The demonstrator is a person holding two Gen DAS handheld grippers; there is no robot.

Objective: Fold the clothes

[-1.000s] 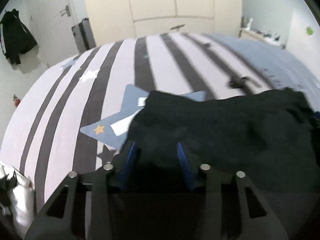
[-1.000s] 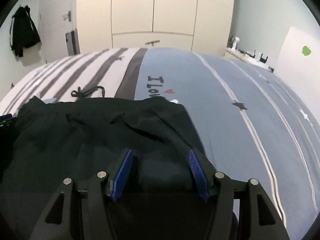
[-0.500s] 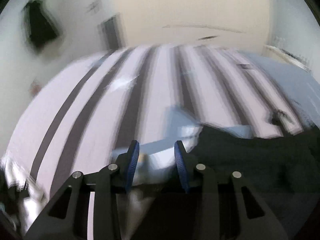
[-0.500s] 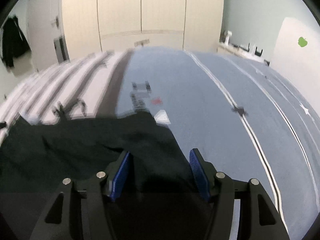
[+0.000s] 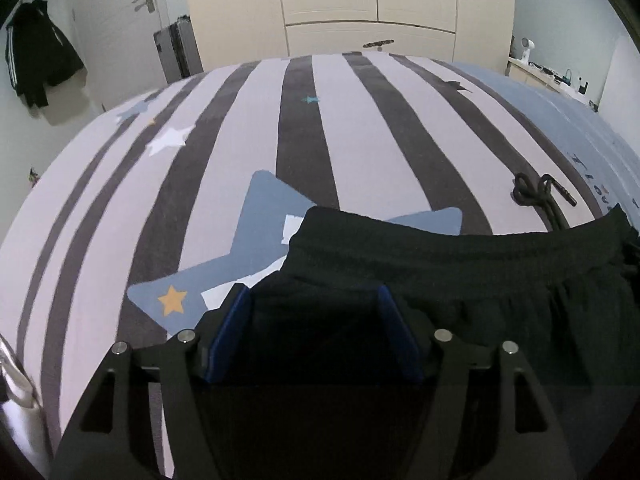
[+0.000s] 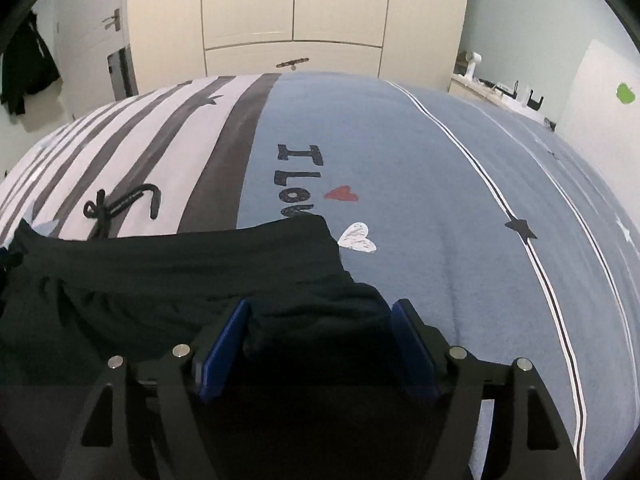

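A black garment with an elastic waistband (image 5: pixel 460 256) lies flat on the bed, waistband on the far side. Its drawstring (image 5: pixel 540 196) trails out onto the bedspread and also shows in the right wrist view (image 6: pixel 120 204). My left gripper (image 5: pixel 314 300) is open over the garment's left near part, with dark cloth between its blue pads (image 5: pixel 230 332). My right gripper (image 6: pixel 320 316) is open over the garment's right end (image 6: pixel 200 264), with cloth lying between its blue pads (image 6: pixel 416 352).
The bed has a striped grey and white cover (image 5: pixel 300 128) on the left and blue cover (image 6: pixel 400 168) on the right. Beyond stand cream wardrobes (image 6: pixel 296 12), a suitcase (image 5: pixel 178 54), a door with a hanging black jacket (image 5: pixel 36 64) and a side shelf (image 6: pixel 496 88).
Both grippers swung up and back down with the cloth; the garment now lies flatter with its waistband straight. Both jaws stand wider apart than a second ago.
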